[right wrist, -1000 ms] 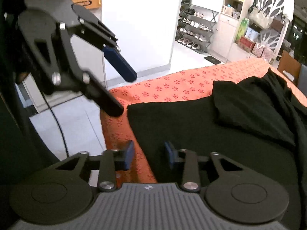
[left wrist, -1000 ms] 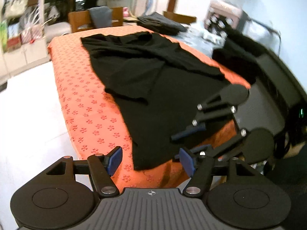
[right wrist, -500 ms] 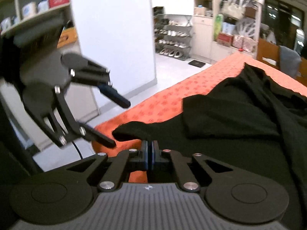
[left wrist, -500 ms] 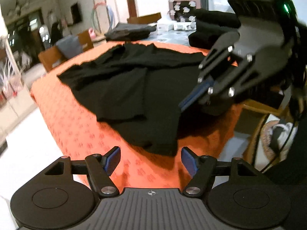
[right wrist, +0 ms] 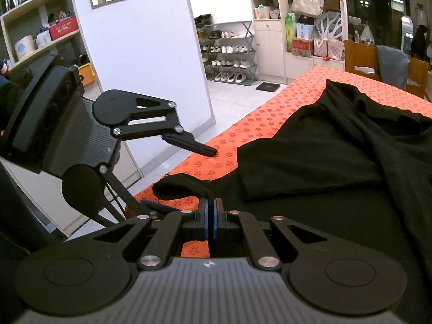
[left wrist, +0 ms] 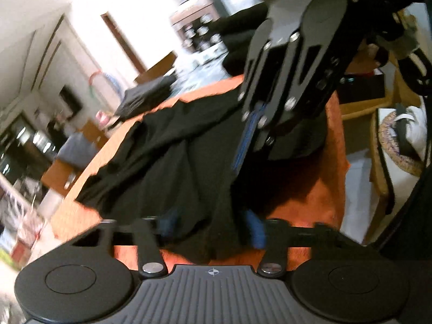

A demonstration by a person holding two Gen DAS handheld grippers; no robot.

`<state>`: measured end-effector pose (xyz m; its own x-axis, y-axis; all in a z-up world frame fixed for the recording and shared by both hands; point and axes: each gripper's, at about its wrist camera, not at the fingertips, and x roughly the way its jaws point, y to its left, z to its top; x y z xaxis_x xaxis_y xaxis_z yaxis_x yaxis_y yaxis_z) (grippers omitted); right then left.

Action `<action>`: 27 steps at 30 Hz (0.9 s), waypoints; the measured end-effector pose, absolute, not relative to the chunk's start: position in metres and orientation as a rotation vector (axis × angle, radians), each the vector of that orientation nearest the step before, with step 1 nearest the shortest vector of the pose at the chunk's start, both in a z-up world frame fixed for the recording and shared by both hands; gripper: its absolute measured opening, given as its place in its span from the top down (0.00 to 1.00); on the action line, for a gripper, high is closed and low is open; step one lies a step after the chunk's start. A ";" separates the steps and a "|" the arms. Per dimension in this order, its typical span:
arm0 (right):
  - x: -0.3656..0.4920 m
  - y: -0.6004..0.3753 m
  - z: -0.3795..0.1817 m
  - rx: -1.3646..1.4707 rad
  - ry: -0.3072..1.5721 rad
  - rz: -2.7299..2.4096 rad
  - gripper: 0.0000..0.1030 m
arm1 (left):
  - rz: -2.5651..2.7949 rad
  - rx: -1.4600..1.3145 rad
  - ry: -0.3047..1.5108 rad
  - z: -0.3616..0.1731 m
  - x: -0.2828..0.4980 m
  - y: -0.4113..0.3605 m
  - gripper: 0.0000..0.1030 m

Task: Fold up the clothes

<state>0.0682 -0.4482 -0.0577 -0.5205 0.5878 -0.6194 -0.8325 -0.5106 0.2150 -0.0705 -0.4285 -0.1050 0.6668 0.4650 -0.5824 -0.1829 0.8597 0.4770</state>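
The black garment [right wrist: 337, 167] is lying spread and rumpled across the bench, on its orange flower-print cloth [right wrist: 259, 124], with one corner near the bench edge. We are pinching that near hem with the right tool [right wrist: 210, 210], its blue-padded fingers pressed together on the fabric. We are holding the left tool [left wrist: 213, 224] wide apart, its fingers straddling the garment's edge; through the motion blur we cannot tell whether they are touching the cloth.
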 end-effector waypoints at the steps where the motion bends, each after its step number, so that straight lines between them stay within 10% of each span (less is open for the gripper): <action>1: 0.068 -0.449 -0.058 -0.602 0.633 2.084 0.94 | 0.365 0.407 0.759 -0.105 -0.069 -0.429 0.89; 3: 0.070 -0.454 -0.057 -0.589 0.620 2.072 0.86 | 0.364 0.401 0.744 -0.103 -0.070 -0.429 0.90; 7: 0.081 -0.474 -0.056 -0.582 0.553 2.021 0.40 | 0.393 0.334 0.717 -0.089 -0.068 -0.419 0.90; 27: 0.172 -0.519 -0.118 -0.943 0.297 1.483 0.32 | 0.525 0.150 0.619 -0.053 -0.066 -0.393 0.91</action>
<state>0.1716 -0.5185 -0.1176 0.1285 0.7069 -0.6955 -0.9201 -0.1767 -0.3496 -0.0663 -0.3928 -0.0534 0.6887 0.5114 -0.5139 -0.4239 0.8591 0.2869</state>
